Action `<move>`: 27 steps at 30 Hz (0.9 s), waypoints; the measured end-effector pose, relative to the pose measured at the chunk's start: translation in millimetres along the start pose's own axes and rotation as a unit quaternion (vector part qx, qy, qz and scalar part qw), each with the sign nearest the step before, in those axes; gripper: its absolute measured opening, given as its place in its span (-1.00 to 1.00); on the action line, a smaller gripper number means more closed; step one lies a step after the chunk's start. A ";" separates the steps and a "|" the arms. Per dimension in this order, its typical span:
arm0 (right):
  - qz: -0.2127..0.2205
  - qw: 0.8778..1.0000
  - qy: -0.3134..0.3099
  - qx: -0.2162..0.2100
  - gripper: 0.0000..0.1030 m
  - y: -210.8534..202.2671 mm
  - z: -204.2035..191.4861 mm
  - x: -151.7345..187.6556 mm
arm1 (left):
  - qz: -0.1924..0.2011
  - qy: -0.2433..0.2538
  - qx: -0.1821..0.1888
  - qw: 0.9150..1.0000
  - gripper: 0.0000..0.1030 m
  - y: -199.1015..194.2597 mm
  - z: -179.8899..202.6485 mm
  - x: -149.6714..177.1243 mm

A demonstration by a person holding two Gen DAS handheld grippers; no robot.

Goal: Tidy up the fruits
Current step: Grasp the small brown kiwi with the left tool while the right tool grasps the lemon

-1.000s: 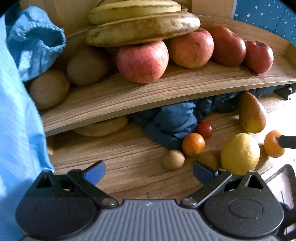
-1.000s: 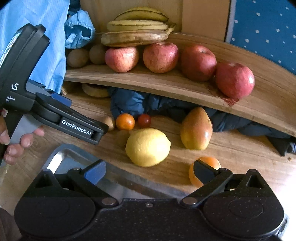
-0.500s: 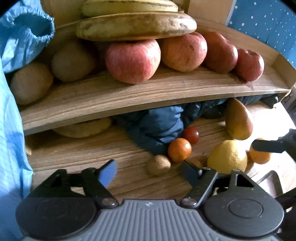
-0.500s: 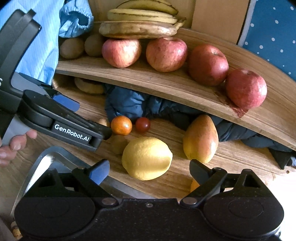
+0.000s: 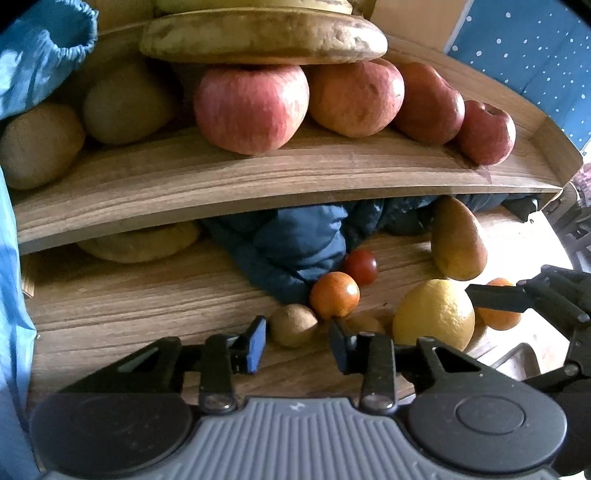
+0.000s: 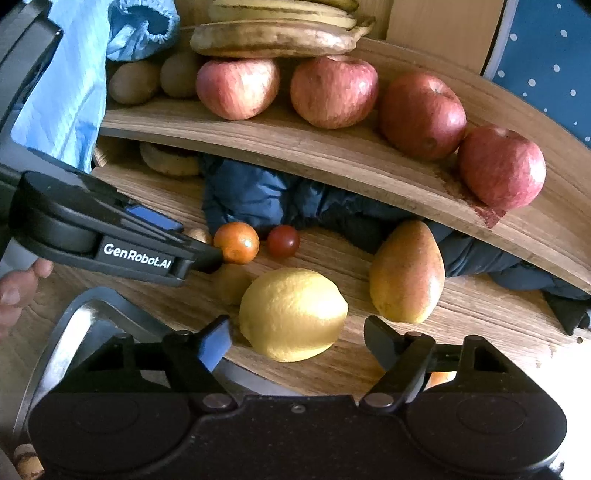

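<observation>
Wood-grain tabletop (image 5: 129, 306) spreads beneath a curved wooden shelf (image 5: 258, 184) loaded with fruit. At centre, the left gripper (image 5: 295, 341) has just been closing, its jaws now narrowed around a small brown fruit (image 5: 291, 325) that sits on the tabletop between them; whether the pads actually press on it cannot be told. Just beyond that fruit lies a small orange (image 5: 334, 295), with a cherry tomato (image 5: 361, 266) behind it, both at the edge of a dark blue cloth (image 5: 295, 247) tucked under the shelf. To the right, the right gripper (image 6: 299, 341) has also been closing, yet its jaws remain spread with clear gaps either side of a lemon (image 6: 291, 314) resting between them, so it grasps nothing. A pear (image 6: 406, 273) stands just right of the lemon, and a second orange (image 5: 498, 317) sits near the right gripper's finger in the left wrist view. A metal tray (image 6: 66, 339) lies at the tabletop's near edge. Up on the shelf, four red apples (image 6: 332, 92) line up under bananas (image 6: 273, 37), with kiwis (image 6: 135, 83) at the left end beside a light blue sleeve (image 6: 140, 26).
</observation>
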State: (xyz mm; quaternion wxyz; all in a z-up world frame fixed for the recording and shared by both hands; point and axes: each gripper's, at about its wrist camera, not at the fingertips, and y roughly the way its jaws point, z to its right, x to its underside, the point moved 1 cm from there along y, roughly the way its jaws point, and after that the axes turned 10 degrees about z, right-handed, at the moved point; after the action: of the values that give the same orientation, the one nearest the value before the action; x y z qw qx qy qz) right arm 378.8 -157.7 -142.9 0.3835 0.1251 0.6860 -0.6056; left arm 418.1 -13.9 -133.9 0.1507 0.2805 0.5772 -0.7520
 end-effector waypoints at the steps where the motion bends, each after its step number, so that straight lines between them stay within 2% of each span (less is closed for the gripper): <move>1: 0.001 1.000 0.000 0.000 0.52 0.5 0.0 -0.3 | 0.000 0.000 0.000 1.000 -0.25 0.1 0.2 0.1; 3: 0.001 1.000 -0.001 0.000 0.51 2.6 -0.3 -0.6 | 0.000 -0.001 0.000 1.000 -0.26 0.9 0.5 -0.2; 5: 0.002 1.000 -0.002 0.001 0.46 3.6 -0.8 -0.6 | -0.001 -0.002 -0.003 1.000 -0.39 0.6 0.2 0.1; 9: 0.003 1.000 0.002 -0.006 0.30 4.5 -1.7 0.1 | 0.001 -0.009 -0.006 1.000 -0.39 -1.0 -1.7 0.8; 27: 0.022 1.000 0.019 -0.008 0.26 -8.6 1.7 4.4 | 0.025 -0.015 -0.014 0.999 -0.39 -26.5 6.3 6.9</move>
State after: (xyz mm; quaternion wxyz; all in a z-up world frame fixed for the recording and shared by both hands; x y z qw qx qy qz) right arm 371.0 -162.6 -139.6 0.3847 0.1483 0.6949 -0.5891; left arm 396.4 -11.6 -116.2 0.1819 0.2809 0.5786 -0.7438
